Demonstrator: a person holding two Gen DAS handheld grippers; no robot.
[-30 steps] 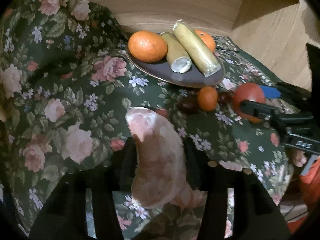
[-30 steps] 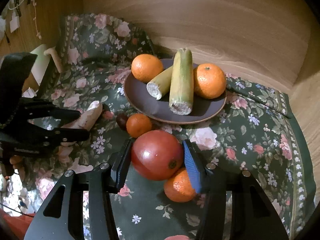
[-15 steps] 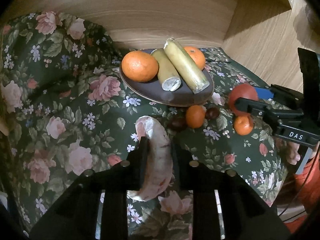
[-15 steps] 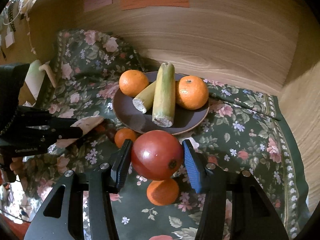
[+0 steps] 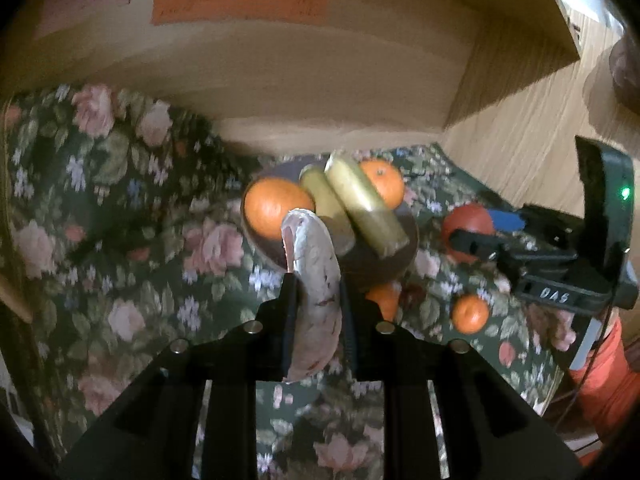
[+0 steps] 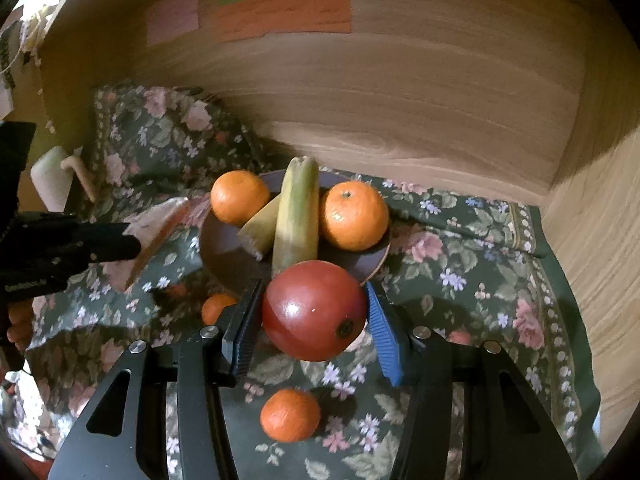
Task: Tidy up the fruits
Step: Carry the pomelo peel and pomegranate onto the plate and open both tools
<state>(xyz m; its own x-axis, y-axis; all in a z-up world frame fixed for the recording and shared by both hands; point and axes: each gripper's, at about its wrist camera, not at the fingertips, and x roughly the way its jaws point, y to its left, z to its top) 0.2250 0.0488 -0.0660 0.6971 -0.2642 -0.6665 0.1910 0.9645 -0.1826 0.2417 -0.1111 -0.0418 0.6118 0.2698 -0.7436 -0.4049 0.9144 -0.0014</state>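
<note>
My left gripper (image 5: 318, 300) is shut on a pale pinkish fruit wedge (image 5: 316, 292), held in the air in front of the dark plate (image 5: 404, 240); the wedge also shows in the right wrist view (image 6: 154, 232). The plate (image 6: 216, 248) holds two oranges (image 6: 354, 216) and two yellow-green stalk pieces (image 6: 296, 216). My right gripper (image 6: 312, 316) is shut on a red pomegranate (image 6: 314, 310), lifted above the cloth just before the plate. In the left wrist view the pomegranate (image 5: 466, 226) sits right of the plate.
Small tangerines lie on the floral cloth (image 6: 460, 280): one below the pomegranate (image 6: 290, 420), one near the plate's front (image 6: 216, 308). A wooden wall (image 6: 400, 100) with coloured paper notes stands behind. A white roll (image 6: 50, 178) lies at the far left.
Both grippers have risen from the cloth with their fruit. The left one carried the wedge up toward the plate; the right one lifted the pomegranate, uncovering the tangerine beneath.
</note>
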